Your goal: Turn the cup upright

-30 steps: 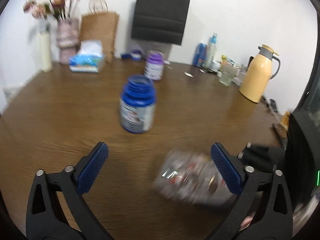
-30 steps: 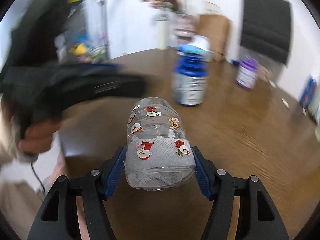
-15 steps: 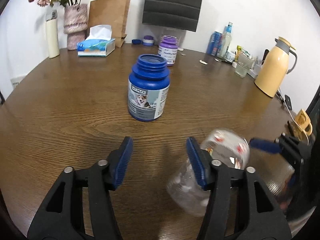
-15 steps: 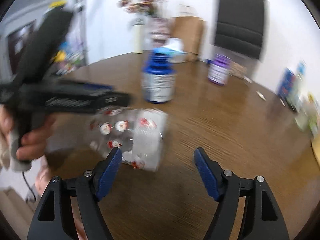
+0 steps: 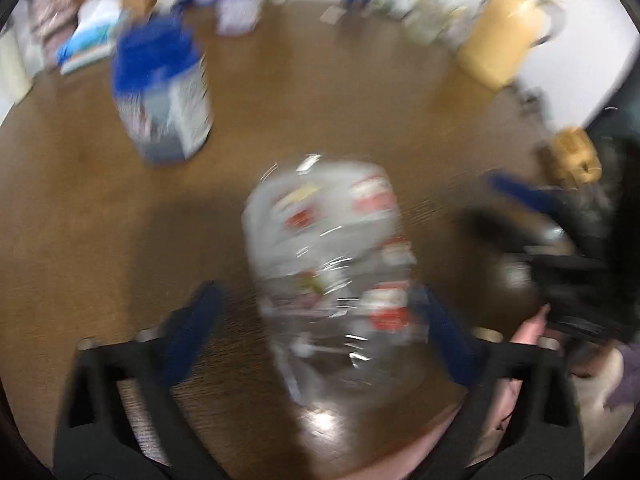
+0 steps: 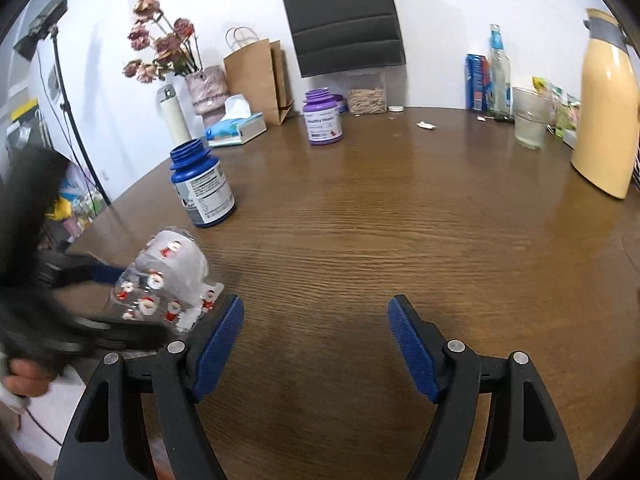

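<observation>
The clear plastic cup (image 5: 332, 264) with red Santa stickers lies between the fingers of my left gripper (image 5: 316, 332); this view is heavily blurred, and a gap shows between the left pad (image 5: 192, 328) and the cup. In the right wrist view the cup (image 6: 168, 280) is tilted near the table's left edge, with the left gripper's fingers (image 6: 100, 272) on either side of it. My right gripper (image 6: 316, 344) is open and empty, to the right of the cup.
A blue bottle (image 6: 202, 186) stands behind the cup. A purple jar (image 6: 323, 118), tissue box (image 6: 236, 126), paper bag (image 6: 256, 76), vase (image 6: 206, 92), glass (image 6: 530, 122) and yellow thermos (image 6: 608, 108) line the far side of the wooden table (image 6: 400, 220).
My right gripper let go of the cup and drew back to the right. My left gripper opened wider and moved around the cup; it is moving fast.
</observation>
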`<move>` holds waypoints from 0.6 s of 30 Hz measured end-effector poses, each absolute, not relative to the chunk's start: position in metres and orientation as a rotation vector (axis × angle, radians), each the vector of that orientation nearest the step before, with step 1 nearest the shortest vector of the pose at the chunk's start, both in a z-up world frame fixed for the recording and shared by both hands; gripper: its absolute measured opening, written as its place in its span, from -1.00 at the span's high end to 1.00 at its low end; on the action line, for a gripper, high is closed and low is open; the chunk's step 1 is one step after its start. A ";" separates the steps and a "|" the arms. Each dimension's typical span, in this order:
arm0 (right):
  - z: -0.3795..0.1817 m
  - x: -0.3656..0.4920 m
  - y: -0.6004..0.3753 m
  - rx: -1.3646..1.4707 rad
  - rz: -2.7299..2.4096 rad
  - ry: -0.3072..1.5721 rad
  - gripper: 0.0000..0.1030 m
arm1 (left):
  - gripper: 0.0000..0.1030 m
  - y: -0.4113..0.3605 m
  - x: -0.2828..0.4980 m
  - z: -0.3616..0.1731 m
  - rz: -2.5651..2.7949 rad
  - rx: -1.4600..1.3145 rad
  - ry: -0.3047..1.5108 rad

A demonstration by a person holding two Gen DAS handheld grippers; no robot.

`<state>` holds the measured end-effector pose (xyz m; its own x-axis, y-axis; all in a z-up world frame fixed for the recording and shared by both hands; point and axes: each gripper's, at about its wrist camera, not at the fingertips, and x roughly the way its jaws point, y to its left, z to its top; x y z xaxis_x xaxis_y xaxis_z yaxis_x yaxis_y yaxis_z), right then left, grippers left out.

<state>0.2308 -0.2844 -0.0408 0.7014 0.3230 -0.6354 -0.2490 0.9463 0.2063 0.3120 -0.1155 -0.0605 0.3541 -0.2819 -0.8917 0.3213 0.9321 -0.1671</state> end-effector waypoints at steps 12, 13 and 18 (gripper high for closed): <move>-0.002 0.243 -0.303 0.151 0.390 0.671 -0.54 | -0.13 -0.136 0.315 -0.011 -0.355 0.135 0.841; 0.009 0.248 -0.303 0.165 0.425 0.656 -0.57 | -0.13 -0.137 0.313 -0.003 -0.369 0.153 0.807; 0.071 0.299 -0.309 0.347 0.729 0.654 -1.00 | -0.13 -0.137 0.336 0.046 -0.388 0.129 0.628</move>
<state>0.2989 -0.3092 0.0711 0.5620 0.7083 -0.4271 -0.5009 0.7024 0.5057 0.3358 -0.1369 0.0458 0.7404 -0.3137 -0.5945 0.3910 0.9204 0.0012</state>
